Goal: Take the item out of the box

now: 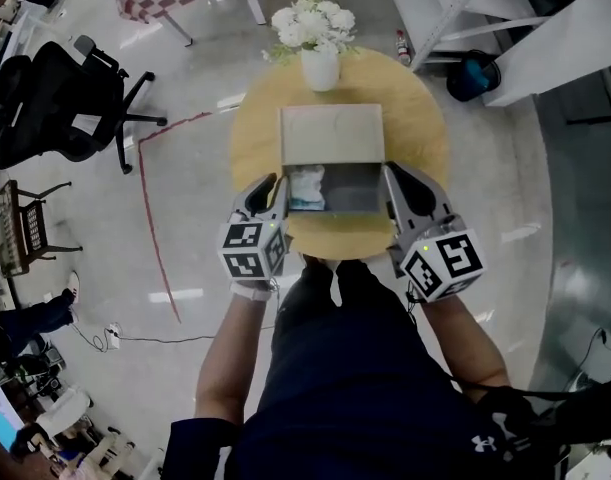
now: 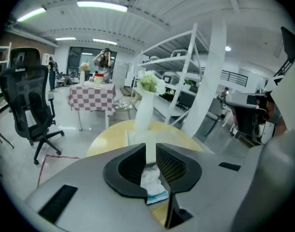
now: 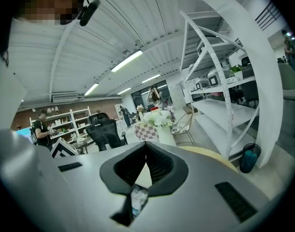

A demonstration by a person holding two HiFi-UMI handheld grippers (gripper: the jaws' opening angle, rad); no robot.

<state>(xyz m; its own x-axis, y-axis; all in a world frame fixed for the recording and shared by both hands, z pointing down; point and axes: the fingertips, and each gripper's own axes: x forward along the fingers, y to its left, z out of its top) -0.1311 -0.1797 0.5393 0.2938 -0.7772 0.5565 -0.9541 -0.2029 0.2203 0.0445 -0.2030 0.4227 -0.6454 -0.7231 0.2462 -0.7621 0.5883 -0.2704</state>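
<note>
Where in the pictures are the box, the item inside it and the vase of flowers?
box (image 1: 331,133), head view, on its open lid.
item (image 1: 307,190), head view, on its white middle.
vase (image 1: 320,69), head view, on its white body.

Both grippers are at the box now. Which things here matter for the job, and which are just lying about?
Job:
open grey cardboard box
white packet with a blue edge, inside the box
left gripper and right gripper, one at each side wall

Lying about:
white vase of white flowers
round yellow table
black office chair
</note>
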